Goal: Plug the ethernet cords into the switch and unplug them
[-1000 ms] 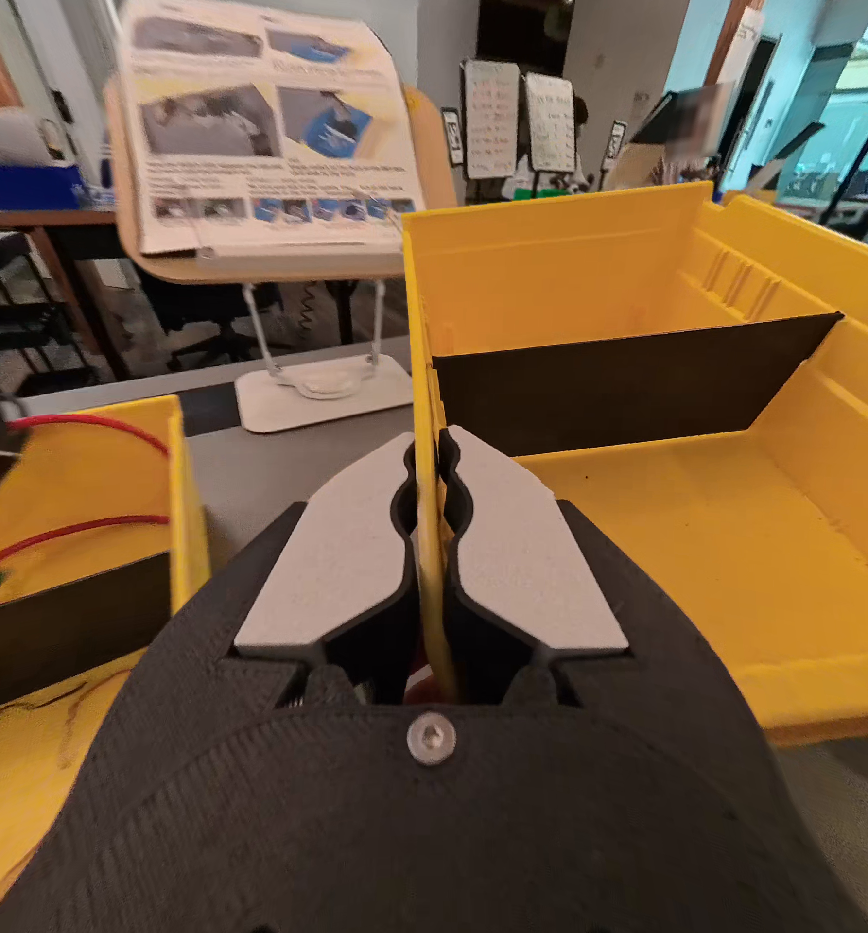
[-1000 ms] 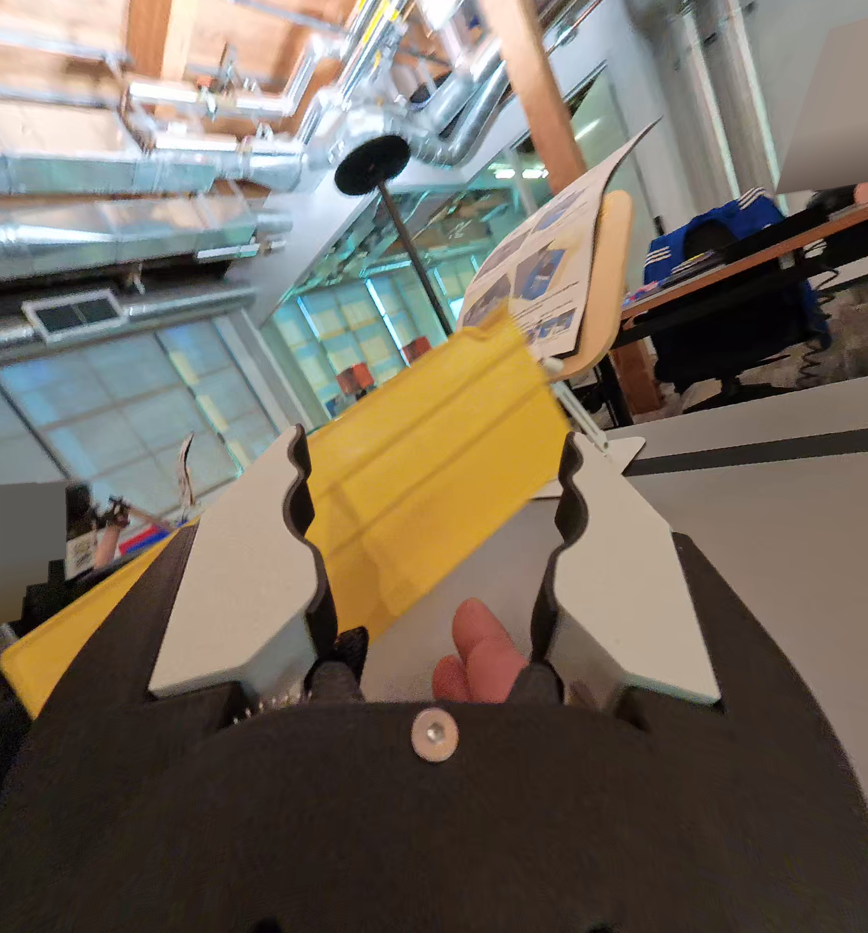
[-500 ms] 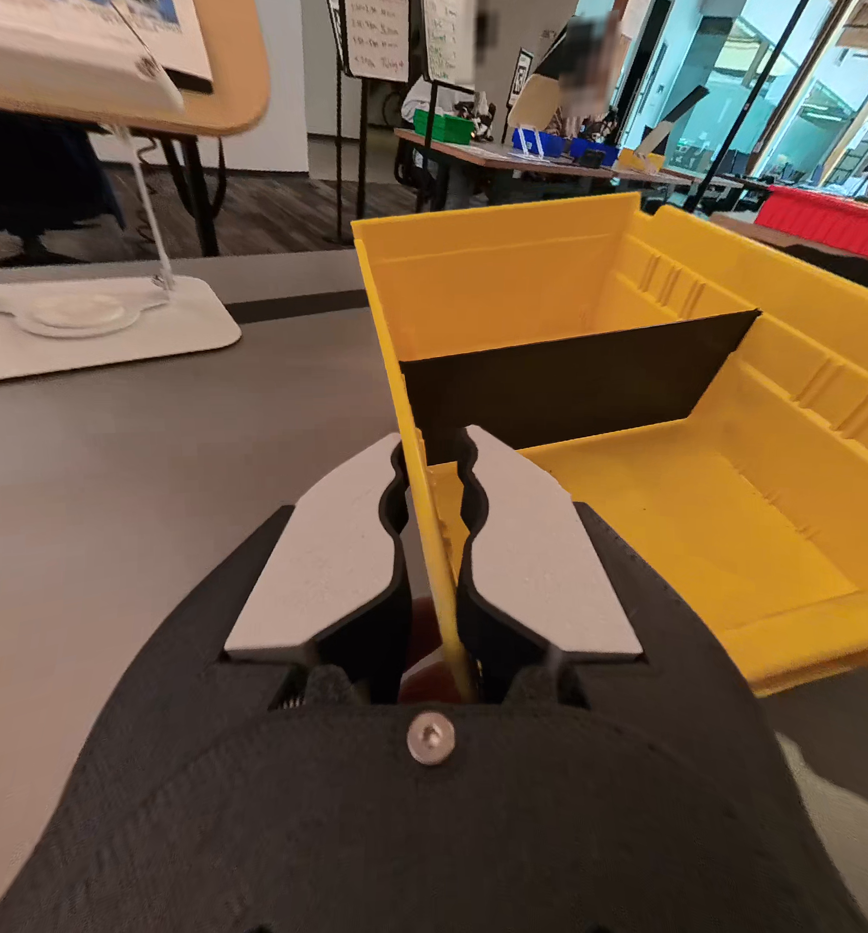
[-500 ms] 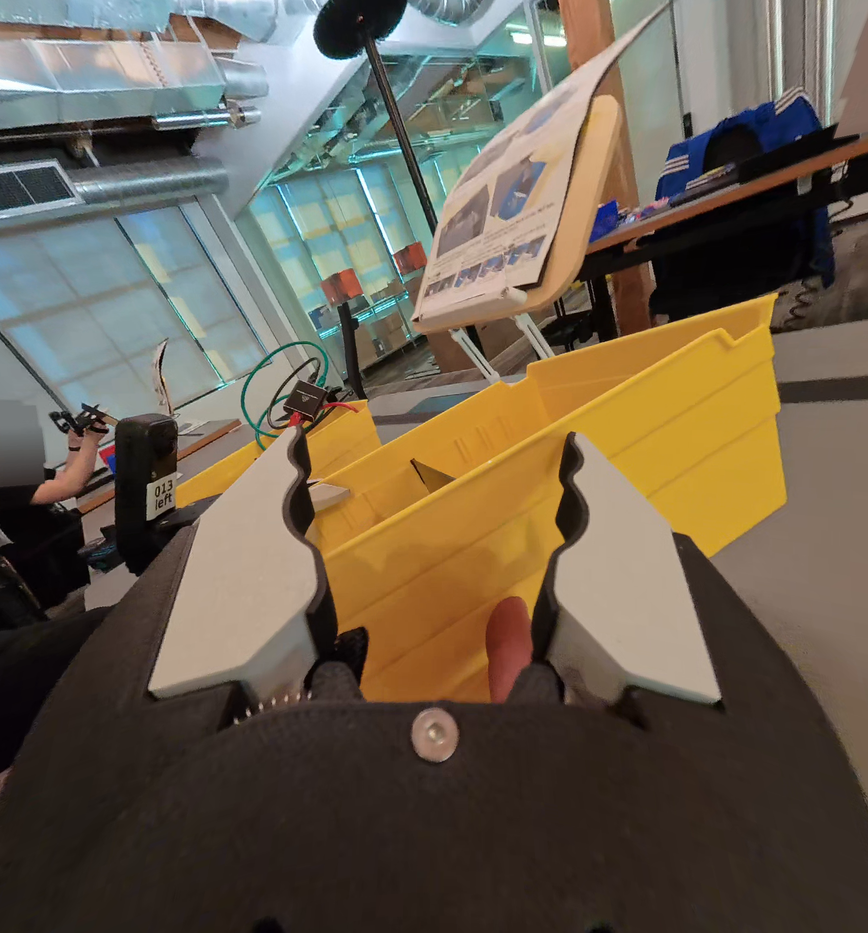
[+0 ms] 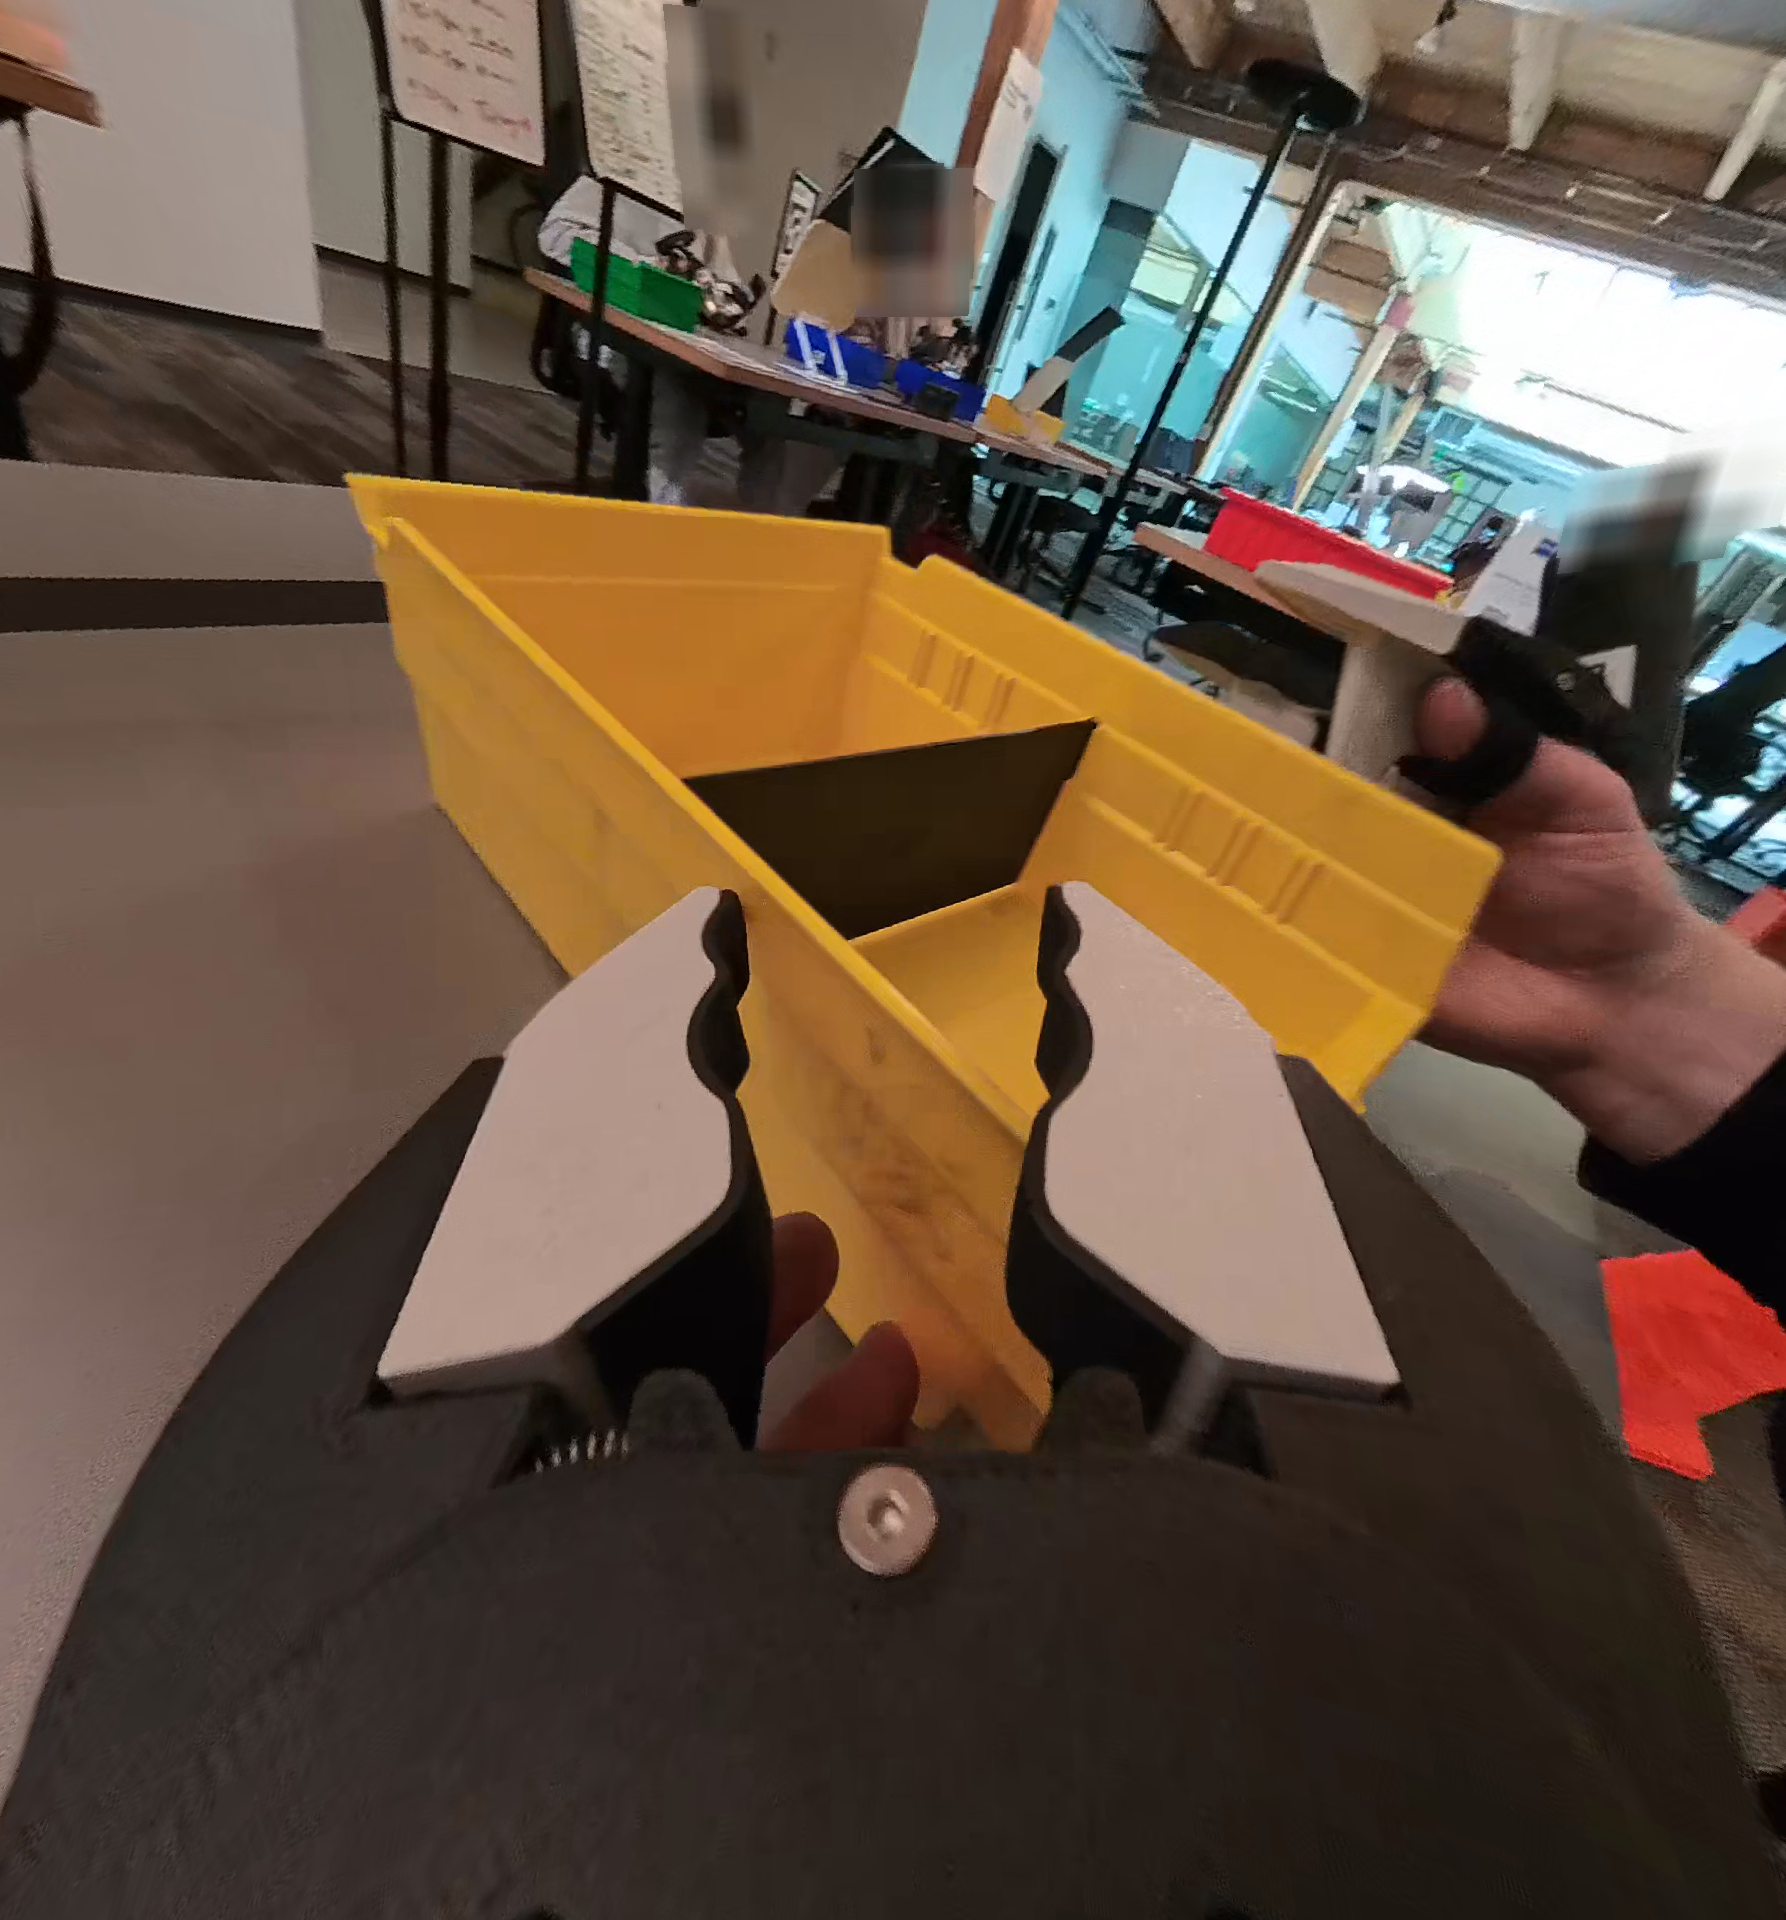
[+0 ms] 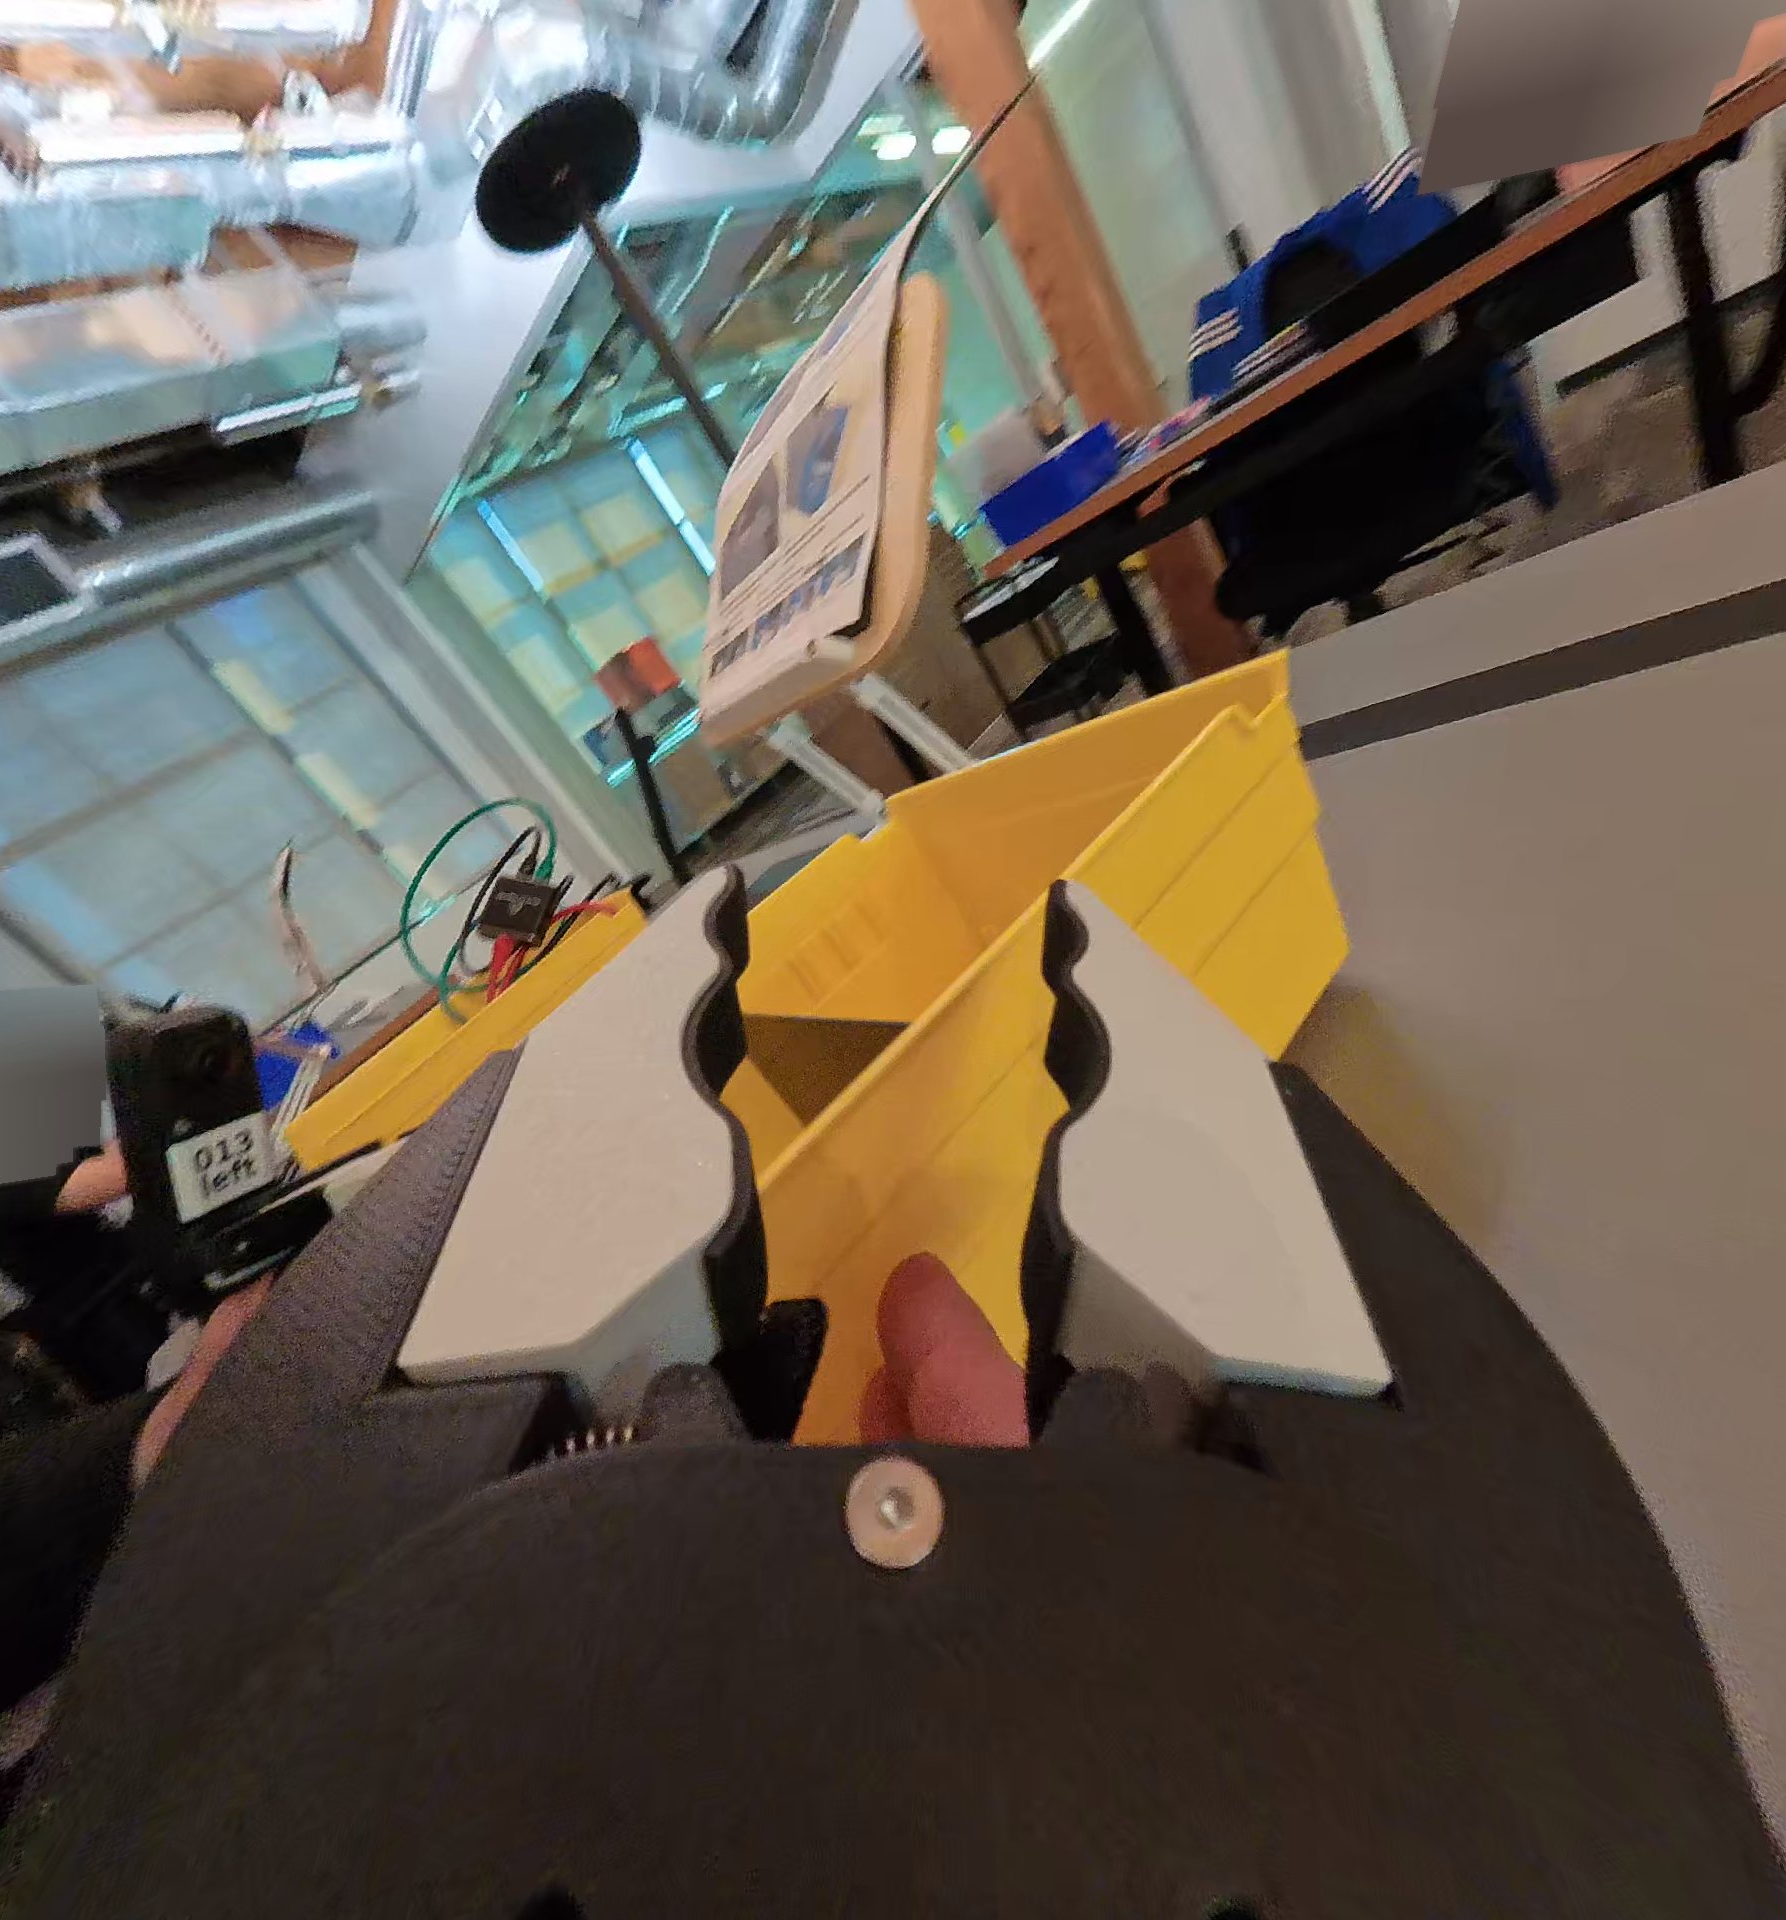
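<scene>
An empty yellow bin (image 5: 660,644) with a black divider (image 5: 889,821) lies ahead of both grippers. My left gripper (image 5: 889,914) is open, and the bin's left wall runs between its fingers without being clamped. My right gripper (image 6: 894,904) is open too, with the bin's right wall (image 6: 930,1122) between its fingers. A small black switch (image 6: 517,906) with green, red and black cords (image 6: 421,914) plugged in sits above a second yellow bin (image 6: 432,1049), far left in the right wrist view.
A hand (image 5: 1595,935) holding the right gripper's handle rests against the bin's right front corner. A document stand (image 6: 816,499) is behind the bins on the grey table (image 5: 193,883). Red tape (image 5: 1689,1351) marks the floor at the right.
My left gripper was shut on the bin's left wall and has opened. The bin has swung round in both views. My right gripper stays open, now straddling the bin's right wall.
</scene>
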